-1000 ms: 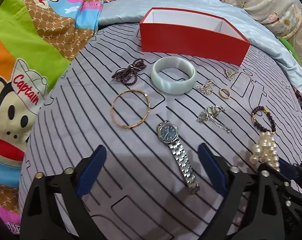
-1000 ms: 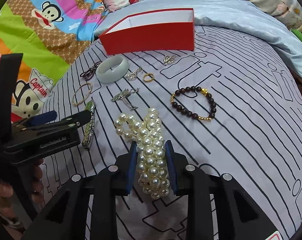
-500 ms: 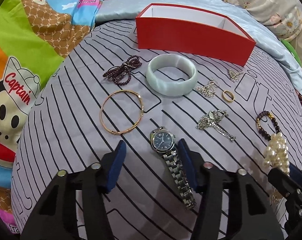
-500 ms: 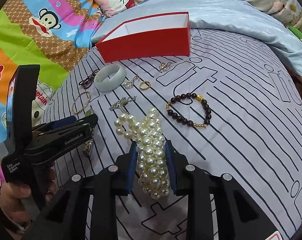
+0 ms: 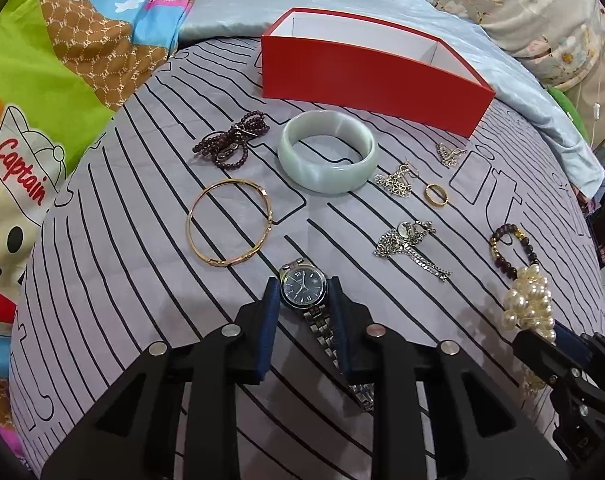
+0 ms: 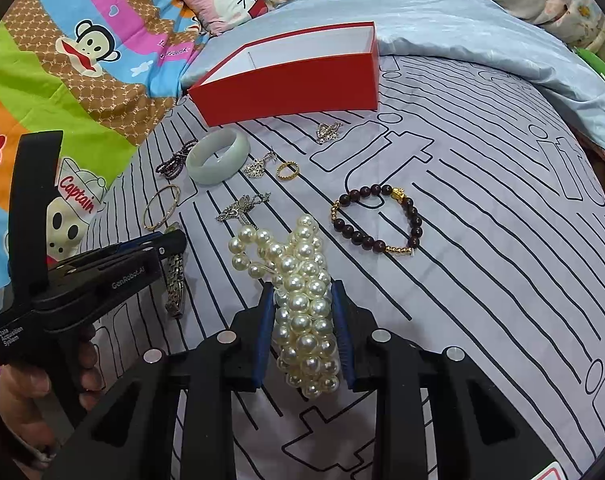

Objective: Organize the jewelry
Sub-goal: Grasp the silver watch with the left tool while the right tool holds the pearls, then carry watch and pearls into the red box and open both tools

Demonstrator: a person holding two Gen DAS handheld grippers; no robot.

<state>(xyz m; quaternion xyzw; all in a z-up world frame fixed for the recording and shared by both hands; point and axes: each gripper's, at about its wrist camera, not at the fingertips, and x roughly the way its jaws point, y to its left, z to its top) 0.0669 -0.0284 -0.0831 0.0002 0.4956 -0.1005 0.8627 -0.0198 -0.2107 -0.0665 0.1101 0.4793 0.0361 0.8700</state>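
The left gripper (image 5: 303, 300) hides part of the watch (image 5: 304, 287) band.

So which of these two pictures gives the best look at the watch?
The left wrist view: the watch lies face up between the left gripper pads, dial and part of the band plain to see. In the right wrist view that gripper hides the dial, and only a stretch of the band shows beside it.

The cartoon blanket (image 5: 42, 92) carries the word "Captain" in red on a monkey's white cap, readable from both wrist views, and its brown patches repeat small "PF" letters. In the right wrist view, the left tool (image 6: 164, 242) bears "GenRobot.AI" on its black arm and "Data Acquisition System" in white near its handle.
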